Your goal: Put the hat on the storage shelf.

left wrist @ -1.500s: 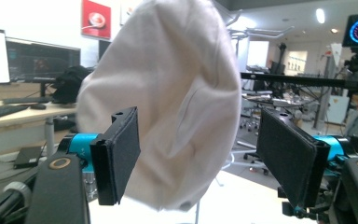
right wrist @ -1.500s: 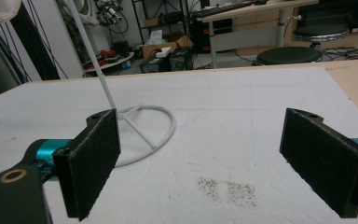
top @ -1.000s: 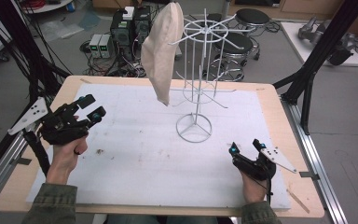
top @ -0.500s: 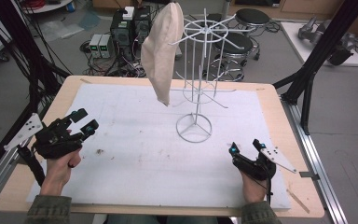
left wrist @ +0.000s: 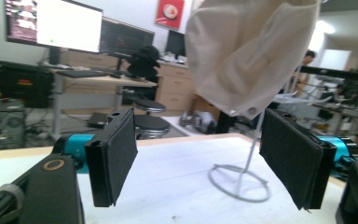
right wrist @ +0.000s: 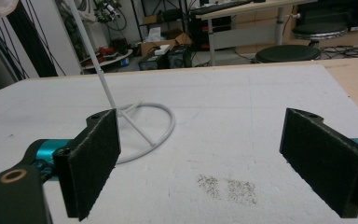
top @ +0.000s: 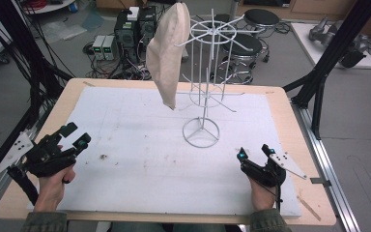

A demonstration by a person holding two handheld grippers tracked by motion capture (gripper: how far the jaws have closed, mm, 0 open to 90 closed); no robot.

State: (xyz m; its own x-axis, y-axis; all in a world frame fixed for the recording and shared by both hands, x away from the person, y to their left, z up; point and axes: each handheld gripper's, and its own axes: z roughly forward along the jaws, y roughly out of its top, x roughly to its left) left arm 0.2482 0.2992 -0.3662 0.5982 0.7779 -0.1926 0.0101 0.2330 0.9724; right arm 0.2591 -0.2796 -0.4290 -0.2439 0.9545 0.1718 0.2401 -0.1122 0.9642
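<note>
Cloth (top: 168,53) hangs from white wire rack (top: 207,72); my left gripper (top: 75,137) and right gripper (top: 255,152) both spread, holding nothing.

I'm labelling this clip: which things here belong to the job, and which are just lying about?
In the job: beige cloth bag, white wire rack, left tool, right tool.
Lying about: stools, electronics boxes, monitors.

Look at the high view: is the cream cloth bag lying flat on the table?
No, the cream cloth bag hangs from an arm of the white wire rack, clear of the table.
</note>
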